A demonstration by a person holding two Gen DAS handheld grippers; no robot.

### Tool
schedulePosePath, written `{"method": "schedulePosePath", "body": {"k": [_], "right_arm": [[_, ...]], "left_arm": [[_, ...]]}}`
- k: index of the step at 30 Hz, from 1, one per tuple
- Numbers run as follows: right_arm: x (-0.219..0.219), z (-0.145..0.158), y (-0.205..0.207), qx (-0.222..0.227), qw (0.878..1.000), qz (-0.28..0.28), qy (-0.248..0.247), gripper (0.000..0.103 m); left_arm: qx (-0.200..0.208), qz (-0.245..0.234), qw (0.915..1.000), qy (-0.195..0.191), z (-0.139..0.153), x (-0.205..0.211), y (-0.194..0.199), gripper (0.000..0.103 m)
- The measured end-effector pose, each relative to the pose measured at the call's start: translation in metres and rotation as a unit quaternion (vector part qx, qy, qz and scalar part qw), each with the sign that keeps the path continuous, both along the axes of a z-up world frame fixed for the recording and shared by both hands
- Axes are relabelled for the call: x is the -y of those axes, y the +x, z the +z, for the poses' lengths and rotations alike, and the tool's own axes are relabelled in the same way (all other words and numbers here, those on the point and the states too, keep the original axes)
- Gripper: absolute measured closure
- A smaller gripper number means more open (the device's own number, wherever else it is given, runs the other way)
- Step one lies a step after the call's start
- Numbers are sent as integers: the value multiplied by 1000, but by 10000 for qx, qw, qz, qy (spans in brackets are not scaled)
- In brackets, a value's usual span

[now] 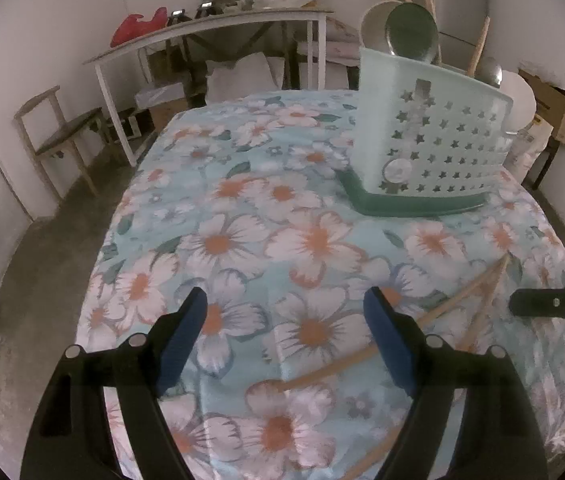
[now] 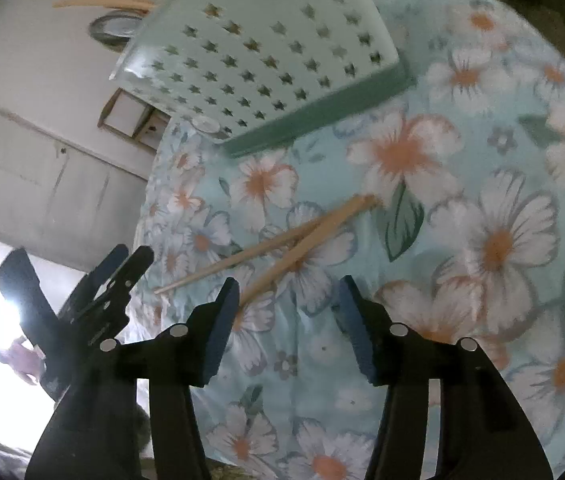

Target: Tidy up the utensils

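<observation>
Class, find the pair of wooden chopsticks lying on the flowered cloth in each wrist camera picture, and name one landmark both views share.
Left wrist view: the chopsticks lie at lower right, partly behind the left gripper's right-hand finger.
Right wrist view: the chopsticks lie crossed near the middle, just ahead of the open jaws.
Shared landmark: the pale green basket with star-shaped holes.

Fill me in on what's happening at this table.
A person is tidying utensils with a handheld tool in each hand. Two wooden chopsticks lie crossed on the floral tablecloth, not yet picked up. The right tool hovers open just short of them; the left tool is open and empty. The pale green basket already holds dishes.
</observation>
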State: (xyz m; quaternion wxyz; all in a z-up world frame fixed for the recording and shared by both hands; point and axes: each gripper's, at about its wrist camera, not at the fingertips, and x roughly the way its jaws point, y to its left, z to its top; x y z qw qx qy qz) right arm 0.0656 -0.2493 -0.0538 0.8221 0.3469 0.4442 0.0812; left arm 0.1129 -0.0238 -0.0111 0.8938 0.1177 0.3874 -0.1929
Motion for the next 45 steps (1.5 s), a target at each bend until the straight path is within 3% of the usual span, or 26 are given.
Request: {"method": "schedulePosePath", "body": {"k": [9,15,19,28,34,38,42,45], "right_arm": [[5,-11,14,5,9989,-342,333,60],[5,-15,21,-52,9981,-582,172,82],[8,-17,21,-47,9981,-590,139,87],[42,-7,-12,-34,9971,-722,-243,89],[60,-11,-22,-85,9959,-873,-204,89],[60,-9,-23,-86,9957,-858,-328,88],[57,-9,-22,-76,9957,-843,-377,88],[56,-11,-22,-55,9958,-853,-337,88]], "left_arm": [[-58,42,10000,-14,-2,-11,-4,25],[-39,-40,10000,-54,0,-6,-7,25],[-22,-122,9999,-46,1,0,-9,25],[-95,-218,9997,-77,1,7,-8,25],[-166,-856,9958,-270,-3,30,-16,29],[-177,-1354,9905,175,-16,56,-22,42],[-131,-1842,9788,887,-37,78,-30,52],[17,-2077,9722,1082,-39,85,-36,64]]}}
